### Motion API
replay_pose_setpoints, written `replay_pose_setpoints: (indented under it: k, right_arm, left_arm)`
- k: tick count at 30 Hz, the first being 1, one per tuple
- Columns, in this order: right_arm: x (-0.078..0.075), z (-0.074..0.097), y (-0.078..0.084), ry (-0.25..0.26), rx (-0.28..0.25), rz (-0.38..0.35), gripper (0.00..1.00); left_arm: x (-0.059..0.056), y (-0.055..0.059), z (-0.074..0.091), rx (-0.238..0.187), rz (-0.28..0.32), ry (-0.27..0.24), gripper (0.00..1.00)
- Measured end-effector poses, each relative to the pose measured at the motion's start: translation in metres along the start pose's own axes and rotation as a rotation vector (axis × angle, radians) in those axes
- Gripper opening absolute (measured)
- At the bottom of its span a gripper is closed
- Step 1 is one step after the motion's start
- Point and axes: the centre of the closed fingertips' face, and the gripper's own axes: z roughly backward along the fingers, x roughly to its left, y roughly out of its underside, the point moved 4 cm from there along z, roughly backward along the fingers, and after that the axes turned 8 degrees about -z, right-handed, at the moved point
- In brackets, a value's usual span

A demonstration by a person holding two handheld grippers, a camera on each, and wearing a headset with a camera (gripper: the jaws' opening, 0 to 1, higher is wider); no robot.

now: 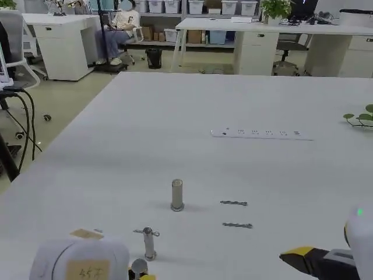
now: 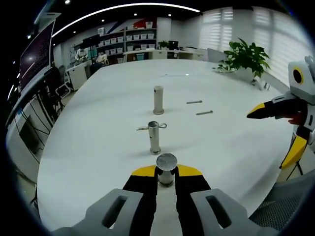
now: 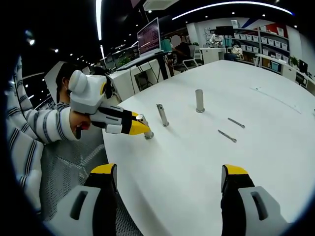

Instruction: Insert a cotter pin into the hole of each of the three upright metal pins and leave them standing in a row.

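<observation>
One smooth cylindrical metal pin sits gripped in the left tool.

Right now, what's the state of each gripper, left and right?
left gripper: jaws closed on the nearest metal pin, which stands upright on the table.
right gripper: jaws wide open, holding nothing.

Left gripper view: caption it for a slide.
Left hand-held gripper grips the nearest metal pin; the middle pin holds a cotter pin, two loose cotter pins lie beyond.
</observation>
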Motion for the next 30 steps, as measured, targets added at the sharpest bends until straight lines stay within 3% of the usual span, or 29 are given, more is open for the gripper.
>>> replay_pose_setpoints:
  k: [7,11,16,24,27,29,30]
  right_arm:
    - [0.0,0.0,0.0,-0.002,0.003,0.002,0.86]
    - [0.0,0.001,0.0,0.0,0.008,0.004,0.86]
    - [-0.001,0.003,0.0,0.006,0.005,-0.002,0.86]
    - [-0.008,0.008,0.002,0.015,-0.001,-0.026,0.86]
    - [-0.012,0.011,0.001,0.025,-0.005,-0.026,0.86]
    - [-0.017,0.014,-0.001,0.04,-0.009,-0.027,0.85]
    - [-0.02,0.015,-0.001,0.045,-0.011,-0.03,0.85]
  left_arm:
    - [0.0,0.001,0.0,0.007,0.027,-0.006,0.1]
    - [-0.001,0.001,0.0,0.018,-0.009,-0.005,0.1]
    - [-0.001,0.003,0.001,0.041,0.012,0.03,0.11]
    - [-0.007,0.001,0.006,0.042,-0.088,0.166,0.23]
    - [-0.005,0.001,0.013,0.048,-0.228,0.2,0.25]
    - [-0.003,-0.001,0.018,0.029,-0.283,0.217,0.28]
    - [-0.002,-0.001,0.021,0.03,-0.279,0.224,0.3]
